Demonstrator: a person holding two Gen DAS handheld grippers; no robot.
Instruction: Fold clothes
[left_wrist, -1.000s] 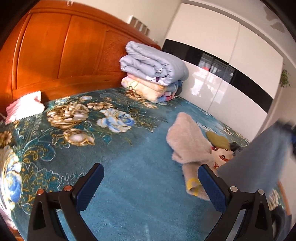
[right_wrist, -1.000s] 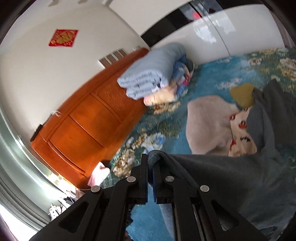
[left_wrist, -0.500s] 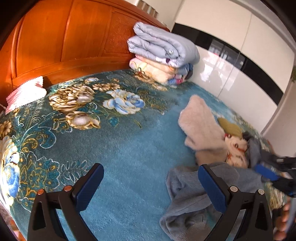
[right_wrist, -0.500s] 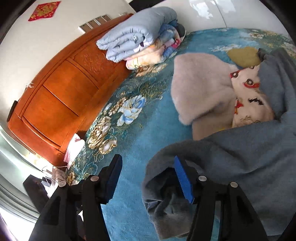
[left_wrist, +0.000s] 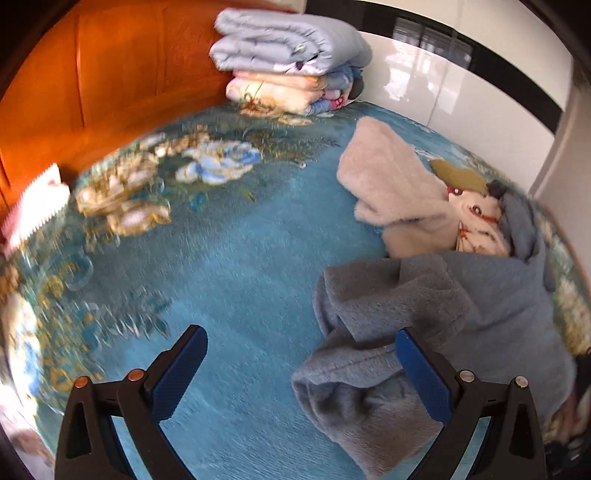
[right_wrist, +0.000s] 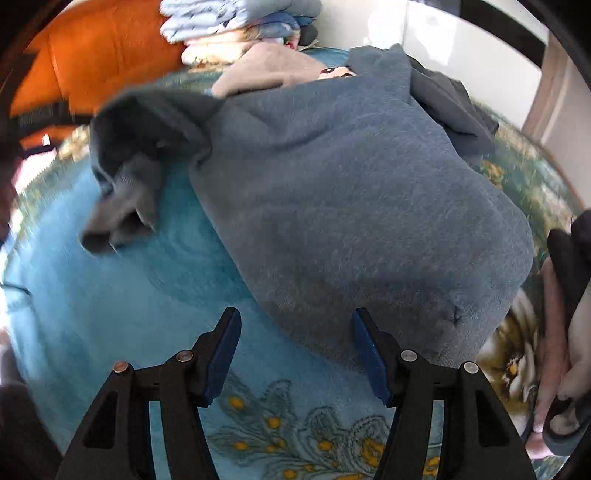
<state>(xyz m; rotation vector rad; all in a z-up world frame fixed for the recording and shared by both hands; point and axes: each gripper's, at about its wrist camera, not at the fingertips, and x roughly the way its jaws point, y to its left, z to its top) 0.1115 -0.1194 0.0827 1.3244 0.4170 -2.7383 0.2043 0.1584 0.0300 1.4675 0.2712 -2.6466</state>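
- The left gripper (left_wrist: 301, 363), black with blue-padded fingers (left_wrist: 421, 373), fills the bottom of the left wrist view; its jaws stand wide apart with nothing between the pads, though the right finger lies over a crumpled edge of cloth.
- The right gripper (right_wrist: 297, 354), of the same black and blue build, sits at the bottom of the right wrist view, its jaws also apart and empty, the right finger just at the near hem of the cloth.
- The task's thing, a grey-blue fleece garment (right_wrist: 343, 192), lies loose on the teal plush bedspread with gold and blue flowers (left_wrist: 221, 266). In the right wrist view it spreads across the centre and right, one bunched sleeve (right_wrist: 125, 192) trailing to the centre left; in the left wrist view it is heaped at the lower right (left_wrist: 443, 314).
- At the right edge of the right wrist view a foot in a dark slipper (right_wrist: 561, 417) shows.
- Beyond the grey-blue garment, at centre right of the left wrist view, lies a beige fluffy garment (left_wrist: 388, 173) touching a cream cloth with red cartoon print (left_wrist: 476, 218).
- Farthest, at top centre, a stack of folded quilts, pale blue over pastel prints (left_wrist: 291, 62), rests against an orange wooden headboard (left_wrist: 118, 74), beside a glossy white wardrobe with a black band (left_wrist: 443, 85).
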